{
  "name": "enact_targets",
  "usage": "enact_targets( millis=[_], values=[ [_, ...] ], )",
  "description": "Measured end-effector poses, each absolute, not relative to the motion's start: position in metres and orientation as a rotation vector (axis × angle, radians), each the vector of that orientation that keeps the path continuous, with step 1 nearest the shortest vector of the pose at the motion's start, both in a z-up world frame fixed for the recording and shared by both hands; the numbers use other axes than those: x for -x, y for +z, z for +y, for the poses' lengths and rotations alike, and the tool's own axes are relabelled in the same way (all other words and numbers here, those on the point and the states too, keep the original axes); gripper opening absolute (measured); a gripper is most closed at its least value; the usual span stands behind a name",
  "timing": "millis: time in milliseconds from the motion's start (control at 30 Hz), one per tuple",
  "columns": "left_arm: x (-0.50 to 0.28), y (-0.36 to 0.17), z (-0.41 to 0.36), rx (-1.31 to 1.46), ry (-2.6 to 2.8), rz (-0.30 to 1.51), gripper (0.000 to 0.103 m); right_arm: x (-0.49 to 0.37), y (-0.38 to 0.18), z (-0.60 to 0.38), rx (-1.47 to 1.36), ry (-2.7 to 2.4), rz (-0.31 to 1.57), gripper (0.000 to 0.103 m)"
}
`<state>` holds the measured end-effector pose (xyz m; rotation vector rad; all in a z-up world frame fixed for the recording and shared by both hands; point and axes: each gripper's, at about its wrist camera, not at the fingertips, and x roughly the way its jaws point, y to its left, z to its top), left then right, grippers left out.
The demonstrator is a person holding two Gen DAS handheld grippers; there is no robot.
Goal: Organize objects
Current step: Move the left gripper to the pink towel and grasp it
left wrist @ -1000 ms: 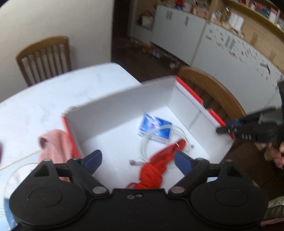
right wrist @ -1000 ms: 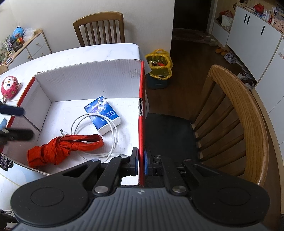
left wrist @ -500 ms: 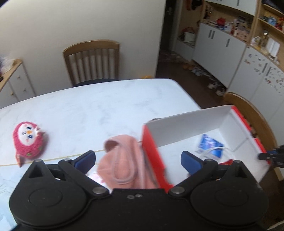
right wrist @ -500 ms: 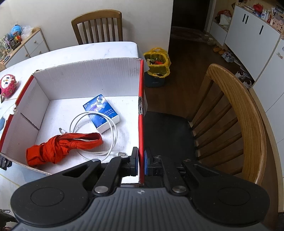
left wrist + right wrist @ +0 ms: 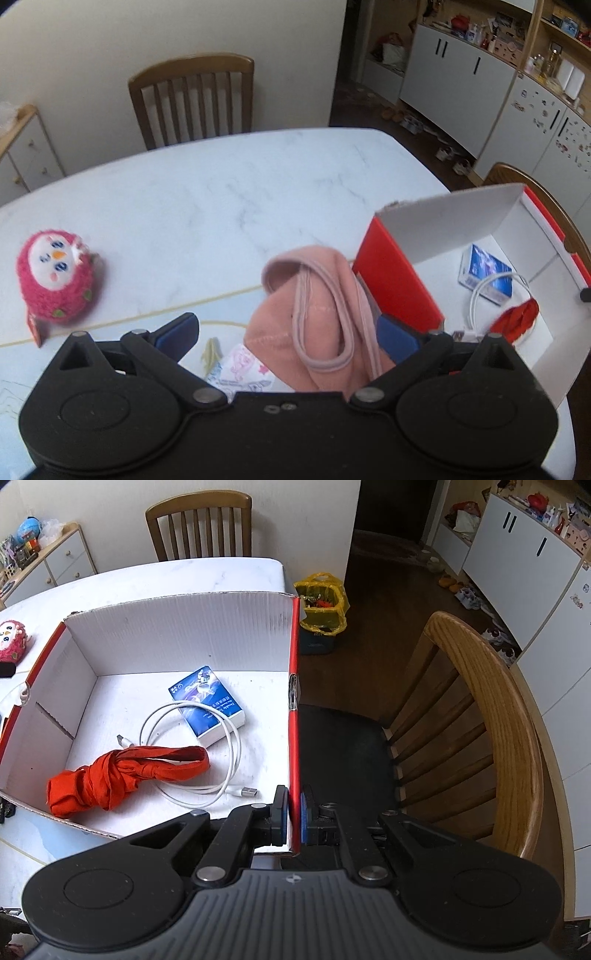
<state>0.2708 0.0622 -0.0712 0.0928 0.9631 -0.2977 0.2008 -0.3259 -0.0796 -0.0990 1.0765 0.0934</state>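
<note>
Your left gripper (image 5: 286, 332) hangs wide open and empty over the pink cloth (image 5: 314, 314), which lies on the table touching the box (image 5: 291, 701) at its 9 o'clock; it looks soft, light, floppy, so pinch the bunched middle, while your right gripper (image 5: 291, 814) clamps the box's wall.

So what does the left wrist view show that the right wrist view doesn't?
Only the left wrist view: the pink cloth bag on the table beside the box, between the open left gripper fingers. Only the right wrist view: the right gripper clamped on the box wall, and a yellow bag on the floor. Both: the box, blue packet, white cable, red cloth and pink plush toy.
</note>
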Motion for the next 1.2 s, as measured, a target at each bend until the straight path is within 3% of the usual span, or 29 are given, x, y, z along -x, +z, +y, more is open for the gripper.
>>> enact_targets(
  millis=[733, 1000, 1200],
  values=[
    [-0.301, -0.128, 0.053, -0.143, -0.397, 1.035, 0.099, -0.204, -0.079, -0.319, 0.113, 0.053, 1.096, 0.007],
    [-0.300, -0.132, 0.046, -0.156, -0.421, 1.014, 0.076, -0.204, -0.079, -0.317, 0.119, 0.044, 1.097, 0.007],
    [-0.294, -0.129, 0.042, -0.186, -0.426, 1.005, 0.044, -0.203, -0.079, -0.317, 0.116, 0.045, 1.096, 0.007]
  ],
)
